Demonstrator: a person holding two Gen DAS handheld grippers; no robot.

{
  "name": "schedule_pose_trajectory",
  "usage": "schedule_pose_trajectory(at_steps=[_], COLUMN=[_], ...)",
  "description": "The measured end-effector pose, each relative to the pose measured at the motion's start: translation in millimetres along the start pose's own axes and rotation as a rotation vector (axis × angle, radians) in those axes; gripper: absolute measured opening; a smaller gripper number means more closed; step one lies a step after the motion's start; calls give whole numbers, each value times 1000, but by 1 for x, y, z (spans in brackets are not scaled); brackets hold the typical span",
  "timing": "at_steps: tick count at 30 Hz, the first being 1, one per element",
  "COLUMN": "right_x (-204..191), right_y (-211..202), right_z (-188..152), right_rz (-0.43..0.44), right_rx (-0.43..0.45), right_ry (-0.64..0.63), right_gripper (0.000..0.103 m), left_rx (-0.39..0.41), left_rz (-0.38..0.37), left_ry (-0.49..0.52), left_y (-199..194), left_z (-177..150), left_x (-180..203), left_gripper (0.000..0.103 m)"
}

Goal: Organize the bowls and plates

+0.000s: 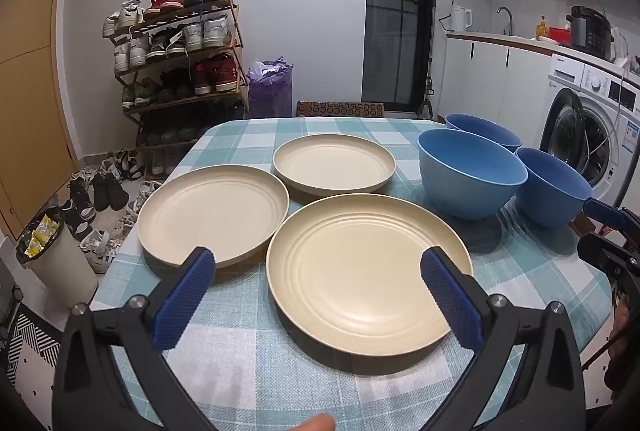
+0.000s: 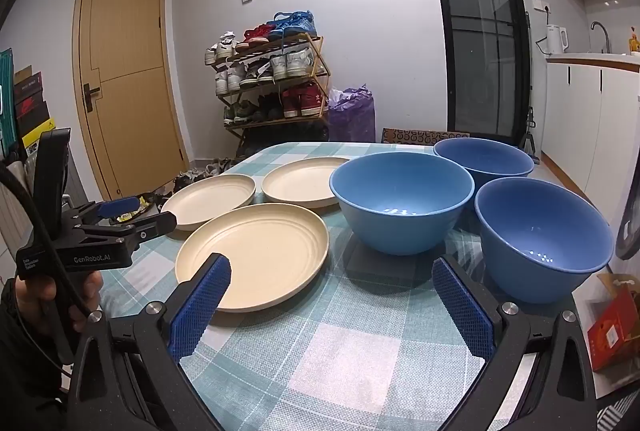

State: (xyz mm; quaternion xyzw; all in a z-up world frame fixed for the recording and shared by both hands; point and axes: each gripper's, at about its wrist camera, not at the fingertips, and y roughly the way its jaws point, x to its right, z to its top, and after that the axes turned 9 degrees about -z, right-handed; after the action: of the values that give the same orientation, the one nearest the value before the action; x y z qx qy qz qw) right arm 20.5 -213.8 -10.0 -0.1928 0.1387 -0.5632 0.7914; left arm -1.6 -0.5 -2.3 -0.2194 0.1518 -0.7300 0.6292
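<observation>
Both the left gripper (image 1: 318, 267) and right gripper (image 2: 331, 273) are hovering spread wide and empty over the worktop (image 2: 344, 359), where three cream plates (image 1: 368, 267) are sitting beside three blue bowls (image 2: 402, 205), the farthest bowl being half hidden.

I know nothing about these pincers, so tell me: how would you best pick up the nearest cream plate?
Probably by its raised rim at the near edge. The nearest cream plate lies flat on the checked tablecloth, so only the rim gives purchase: one finger over it, one slid beneath. The open left gripper already faces that edge, and coming from the near side avoids the other plates behind it.
</observation>
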Motion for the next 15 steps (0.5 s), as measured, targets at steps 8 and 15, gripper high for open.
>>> schedule_pose_trajectory(at_steps=[8, 15], right_x=[0, 0], right_y=[0, 0], right_z=[0, 0], right_rz=[0, 1], right_rx=[0, -1], right_ry=[0, -1], right_gripper=[103, 103], left_rx=[-9, -10], left_rz=[1, 3], left_ry=[-7, 0], left_y=[5, 5], left_z=[0, 0], left_x=[-1, -2], left_gripper=[103, 103])
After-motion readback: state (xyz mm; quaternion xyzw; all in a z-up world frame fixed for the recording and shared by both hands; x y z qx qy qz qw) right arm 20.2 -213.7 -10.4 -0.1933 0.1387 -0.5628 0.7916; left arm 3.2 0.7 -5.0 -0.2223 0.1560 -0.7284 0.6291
